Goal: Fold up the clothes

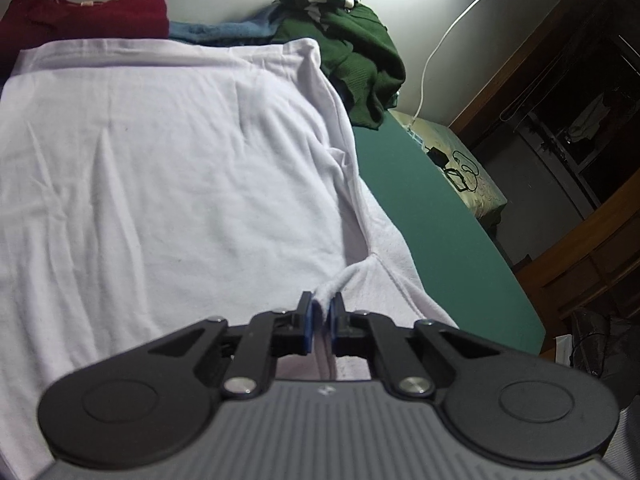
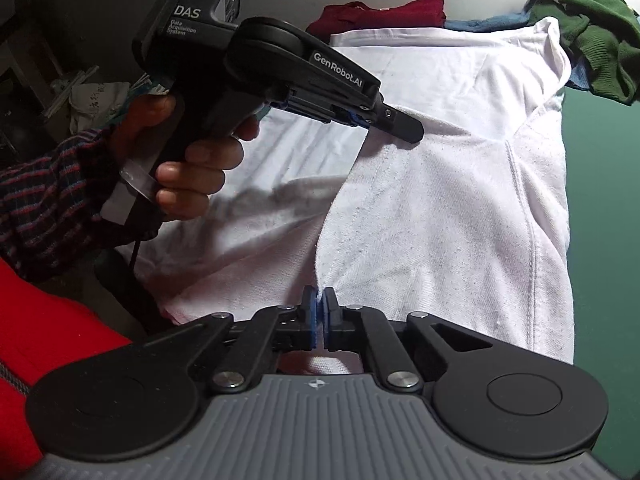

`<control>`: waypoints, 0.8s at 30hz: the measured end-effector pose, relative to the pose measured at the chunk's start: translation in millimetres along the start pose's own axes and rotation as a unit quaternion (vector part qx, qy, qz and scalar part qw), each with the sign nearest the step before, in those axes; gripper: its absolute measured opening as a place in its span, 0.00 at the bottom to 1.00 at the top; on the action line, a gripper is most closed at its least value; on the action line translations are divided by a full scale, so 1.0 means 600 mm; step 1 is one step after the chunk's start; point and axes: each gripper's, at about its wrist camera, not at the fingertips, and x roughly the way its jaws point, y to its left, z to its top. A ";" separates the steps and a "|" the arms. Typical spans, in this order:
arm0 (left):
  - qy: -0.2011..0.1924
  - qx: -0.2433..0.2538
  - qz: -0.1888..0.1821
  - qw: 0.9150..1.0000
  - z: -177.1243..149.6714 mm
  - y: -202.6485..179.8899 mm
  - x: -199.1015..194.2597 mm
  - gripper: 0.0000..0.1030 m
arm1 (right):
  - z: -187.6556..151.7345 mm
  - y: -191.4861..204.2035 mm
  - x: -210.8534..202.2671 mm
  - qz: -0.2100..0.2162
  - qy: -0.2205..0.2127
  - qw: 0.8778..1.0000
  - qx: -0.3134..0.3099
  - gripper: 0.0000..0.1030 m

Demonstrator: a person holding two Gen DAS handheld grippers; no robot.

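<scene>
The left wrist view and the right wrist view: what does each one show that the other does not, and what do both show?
Only the left wrist view shows the white cable on the wall, the wooden cabinet and a black charger on a side surface.

Only the right wrist view shows the left gripper from outside, the hand that holds it, and the right gripper shut on the white shirt.

Both show the white shirt, the green table, the red garment, the green garment and the blue garment.

You've got a white shirt (image 1: 160, 168) of soft matt knit cloth, creased; green sweater (image 1: 360, 52) coarser ribbed knit; table (image 1: 432, 220) smooth matt green.
</scene>
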 end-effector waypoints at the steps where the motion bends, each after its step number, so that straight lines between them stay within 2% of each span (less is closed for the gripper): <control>1: 0.003 -0.001 0.006 1.000 -0.003 0.003 0.000 0.02 | -0.001 -0.001 0.008 0.001 0.011 1.000 -0.003 0.03; 3: 0.017 -0.008 0.018 1.000 -0.011 0.012 0.009 0.02 | -0.003 -0.003 0.022 0.004 0.031 0.999 -0.008 0.08; 4: 0.018 -0.015 0.015 1.000 -0.016 0.015 0.010 0.02 | 0.003 -0.010 0.013 0.012 0.028 0.999 -0.011 0.11; 6: 0.015 -0.020 0.012 1.000 -0.022 0.014 0.009 0.02 | 0.014 -0.024 -0.004 0.030 0.024 0.999 -0.017 0.11; 7: 0.011 -0.017 0.012 1.000 -0.023 0.010 0.006 0.02 | 0.024 -0.035 -0.014 0.034 0.017 0.999 -0.016 0.12; 9: 0.009 -0.012 0.020 1.000 -0.022 0.001 0.005 0.02 | 0.074 -0.095 -0.040 0.013 -0.033 0.999 0.012 0.20; 10: 0.008 -0.010 0.024 1.000 -0.021 -0.004 0.004 0.02 | 0.098 -0.124 -0.053 0.003 -0.057 0.998 0.026 0.37; 11: 0.007 -0.008 0.029 1.000 -0.021 -0.009 0.004 0.02 | 0.123 -0.154 -0.066 -0.008 -0.082 0.996 0.040 0.48; 14: -0.001 -0.001 0.040 0.999 -0.020 -0.028 -0.003 0.02 | 0.202 -0.246 -0.079 -0.055 -0.138 0.986 0.073 0.43; 18: -0.008 0.008 0.059 0.998 -0.023 -0.062 -0.010 0.02 | 0.311 -0.367 -0.011 -0.121 -0.144 0.977 0.102 0.42; 24: -0.020 -0.001 0.095 0.995 -0.023 -0.098 -0.013 0.02 | 0.417 -0.473 0.096 -0.123 -0.147 0.972 0.138 0.46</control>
